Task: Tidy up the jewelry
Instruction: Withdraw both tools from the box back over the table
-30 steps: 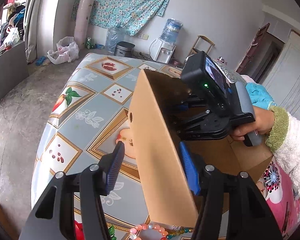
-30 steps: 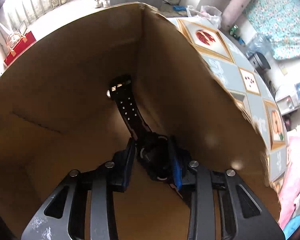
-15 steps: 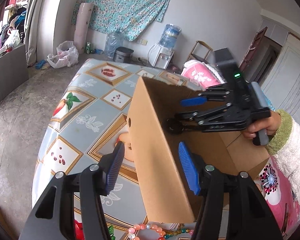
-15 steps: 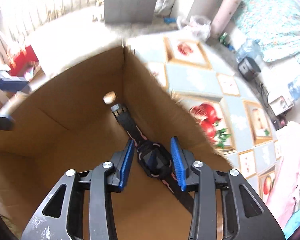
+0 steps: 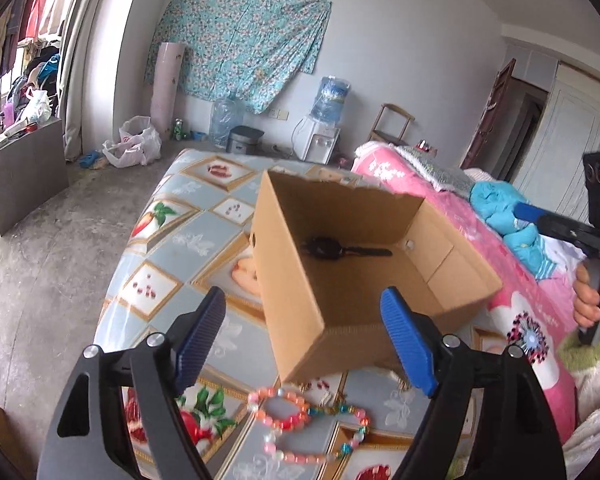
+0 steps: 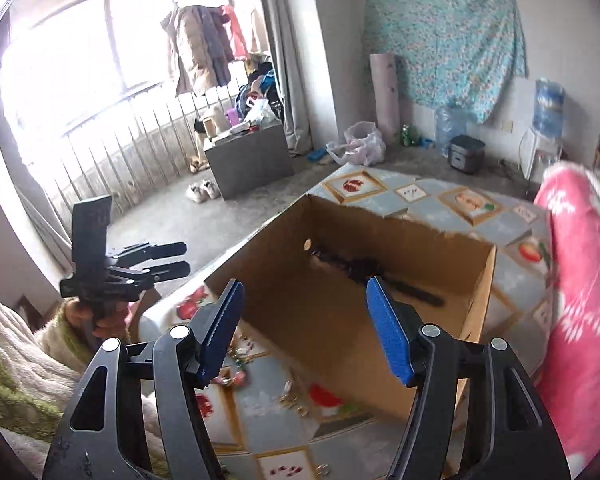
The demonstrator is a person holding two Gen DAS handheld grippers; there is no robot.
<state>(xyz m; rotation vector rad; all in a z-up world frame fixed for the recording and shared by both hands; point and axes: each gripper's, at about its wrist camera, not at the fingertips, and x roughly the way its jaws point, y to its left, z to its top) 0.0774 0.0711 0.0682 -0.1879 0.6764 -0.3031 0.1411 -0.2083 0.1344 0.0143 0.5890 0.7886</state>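
Note:
An open cardboard box (image 5: 292,280) stands on the table, also in the right wrist view (image 6: 284,292). A black wristwatch (image 5: 332,249) lies flat on its floor, seen too from the right (image 6: 364,270). Pink and coloured bead bracelets (image 5: 296,416) lie on the tablecloth in front of the box. My left gripper (image 5: 302,344) is open and empty, held above the bracelets near the box corner. My right gripper (image 6: 304,332) is open and empty, raised above and outside the box; it shows at the right edge of the left wrist view (image 5: 580,232).
The table carries a fruit-pattern cloth (image 5: 172,264). A pink blanket (image 5: 532,304) lies to the right of the box. Small jewelry pieces (image 6: 292,394) lie on the cloth beside the box. Bare concrete floor (image 5: 36,248) is left of the table.
My right gripper has let go of the watch, opened wide and pulled up and back out of the box. The watch now lies on the box floor. My left gripper has lifted slightly.

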